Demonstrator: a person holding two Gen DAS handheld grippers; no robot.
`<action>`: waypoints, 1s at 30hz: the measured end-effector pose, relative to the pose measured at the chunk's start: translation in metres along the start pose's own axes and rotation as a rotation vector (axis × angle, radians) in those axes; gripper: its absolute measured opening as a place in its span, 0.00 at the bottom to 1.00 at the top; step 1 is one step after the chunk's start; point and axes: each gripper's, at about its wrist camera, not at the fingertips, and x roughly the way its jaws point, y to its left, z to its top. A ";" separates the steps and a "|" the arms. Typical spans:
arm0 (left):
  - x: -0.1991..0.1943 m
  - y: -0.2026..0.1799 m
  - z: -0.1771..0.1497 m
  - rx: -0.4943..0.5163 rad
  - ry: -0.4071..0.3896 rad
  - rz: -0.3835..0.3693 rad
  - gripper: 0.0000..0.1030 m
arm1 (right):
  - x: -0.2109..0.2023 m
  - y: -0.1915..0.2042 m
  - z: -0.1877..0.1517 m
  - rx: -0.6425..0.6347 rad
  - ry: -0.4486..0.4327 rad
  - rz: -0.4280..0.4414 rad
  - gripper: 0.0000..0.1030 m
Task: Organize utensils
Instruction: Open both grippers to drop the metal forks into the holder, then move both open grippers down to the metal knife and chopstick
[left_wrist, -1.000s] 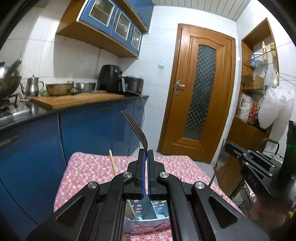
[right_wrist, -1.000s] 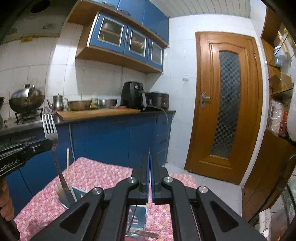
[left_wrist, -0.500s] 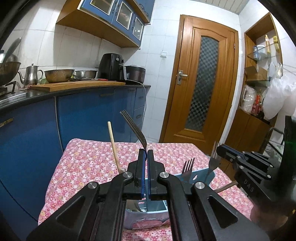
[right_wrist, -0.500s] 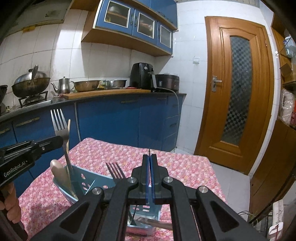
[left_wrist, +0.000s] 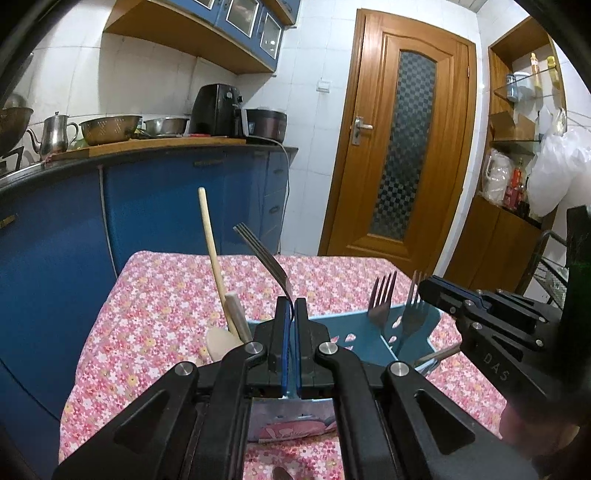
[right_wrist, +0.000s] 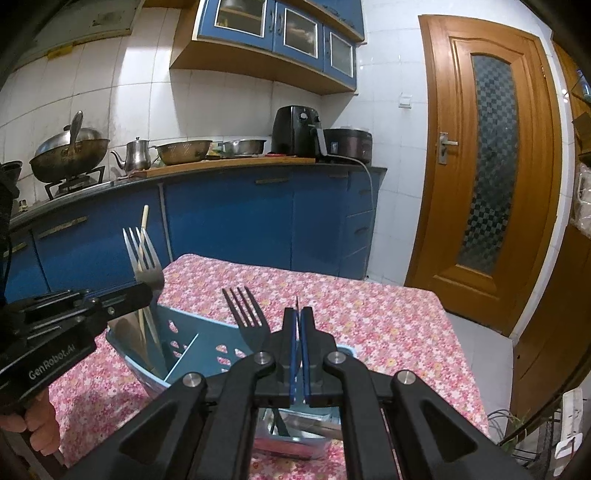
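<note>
Visibly "GenRobot.AI" — left claw (right_wrist: 142, 293)

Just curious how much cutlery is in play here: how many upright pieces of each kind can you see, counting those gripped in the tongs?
Forks: 3 (left-held fork, right-held fork, standing fork)
Long wooden stick: 1
Wooden spoon: 1
Pale handle: 1
Total: 6

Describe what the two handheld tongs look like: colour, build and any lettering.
Both are matte black with angular linkage arms, silver round bolt heads and blue pads lining the fingers. The left tongs carry white "GenRobot.AI" lettering on the side; the right tongs show embossed "DAS". No cables are visible. A dark sleeve shows at the edge.
</note>
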 end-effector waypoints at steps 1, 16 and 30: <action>0.001 -0.001 -0.001 0.001 0.007 -0.002 0.00 | 0.000 0.000 0.000 0.002 0.001 0.002 0.03; -0.014 -0.006 -0.002 -0.027 0.025 -0.033 0.26 | -0.014 0.001 -0.001 0.047 -0.019 0.060 0.28; -0.062 -0.002 -0.010 -0.046 0.032 -0.021 0.26 | -0.063 0.016 0.003 0.064 -0.044 0.074 0.29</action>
